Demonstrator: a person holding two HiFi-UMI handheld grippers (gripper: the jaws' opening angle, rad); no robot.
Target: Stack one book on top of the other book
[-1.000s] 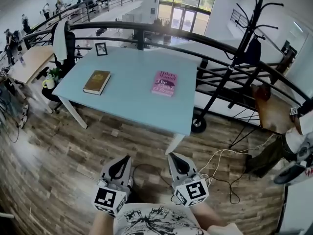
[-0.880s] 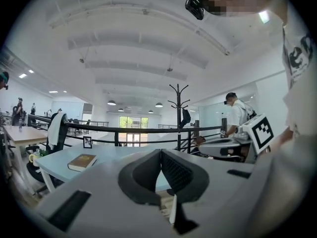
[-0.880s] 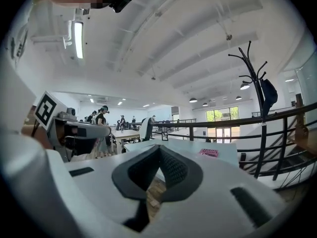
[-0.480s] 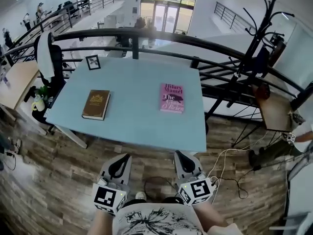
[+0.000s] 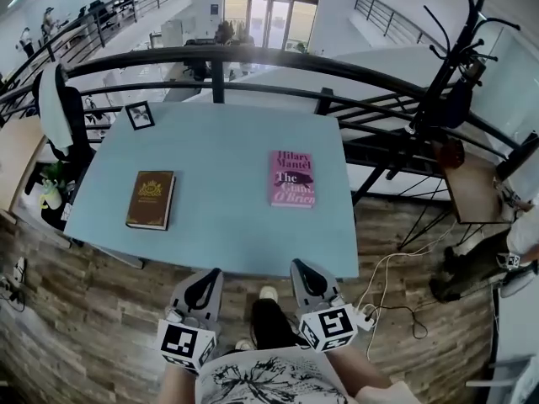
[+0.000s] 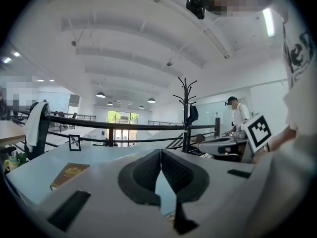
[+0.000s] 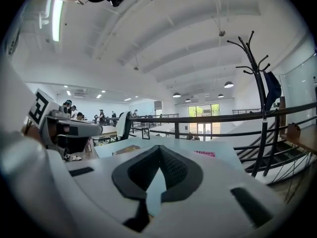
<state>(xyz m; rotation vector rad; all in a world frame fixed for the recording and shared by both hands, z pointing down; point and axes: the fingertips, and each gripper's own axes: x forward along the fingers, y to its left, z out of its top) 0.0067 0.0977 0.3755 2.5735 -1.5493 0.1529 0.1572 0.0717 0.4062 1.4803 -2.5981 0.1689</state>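
A brown book lies flat on the left part of the pale blue table. A pink book lies flat on the right part, well apart from it. My left gripper and right gripper hang side by side just short of the table's near edge, both shut and empty. The left gripper view shows the brown book beyond the closed left gripper. In the right gripper view the brown book and the pink book lie past the closed right gripper.
A small framed picture stands at the table's far left corner. A black railing runs behind the table. A coat stand rises at the right, an office chair at the left. Cables lie on the wood floor.
Both grippers have come forward from the open floor up to the table's near edge. The table and both books now sit closer and more central. Both stay shut.
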